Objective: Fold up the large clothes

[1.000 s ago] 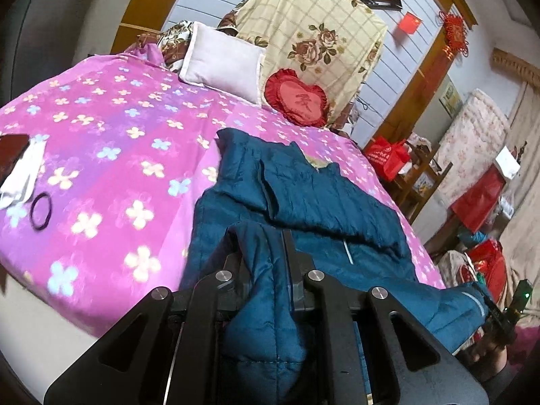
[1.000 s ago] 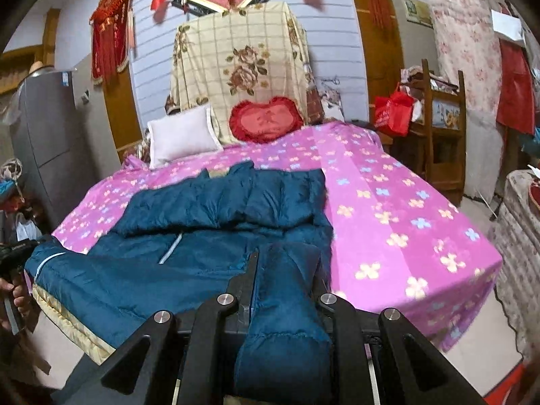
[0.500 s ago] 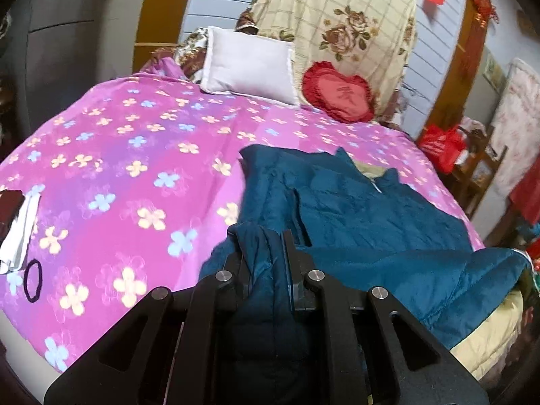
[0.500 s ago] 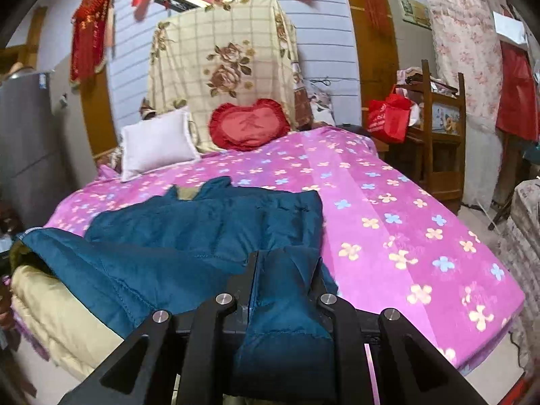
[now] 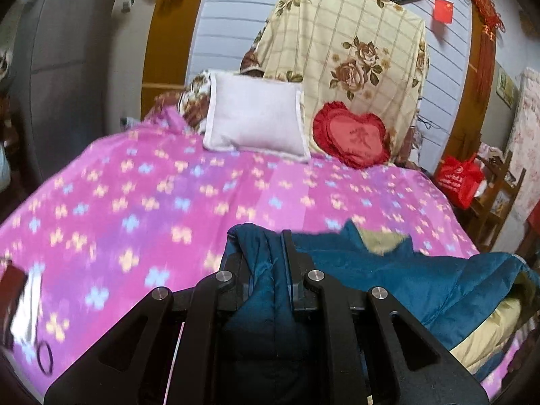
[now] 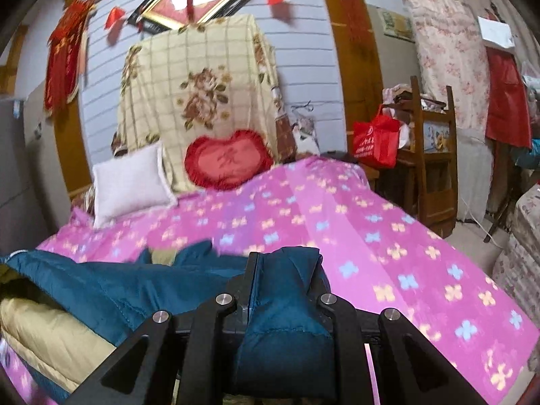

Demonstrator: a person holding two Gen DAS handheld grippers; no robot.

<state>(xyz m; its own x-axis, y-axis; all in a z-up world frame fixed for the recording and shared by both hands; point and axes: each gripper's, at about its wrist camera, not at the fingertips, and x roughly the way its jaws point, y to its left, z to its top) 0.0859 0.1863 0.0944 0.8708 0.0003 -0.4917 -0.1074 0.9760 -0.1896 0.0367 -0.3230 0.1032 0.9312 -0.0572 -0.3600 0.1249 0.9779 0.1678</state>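
Left wrist view: your left gripper point(image 5: 266, 270) clamps the blue jacket point(image 5: 405, 280); your right gripper point(image 6: 283, 283) clamps its other end. The jacket hangs between them above the pink bed point(image 5: 135, 202).

The bedspread point(image 5: 141, 202) flower print smears with motion blur in both wrist views. Bunched blue fabric of the jacket point(image 5: 266, 290) hides the inner faces of the left hand-held gripper point(image 5: 263, 253). At 8 o'clock in the left view, a dark object with a white item point(image 5: 20, 303) is blurred and cut by the edge. The jacket's lower part runs out of frame at 4 o'clock.
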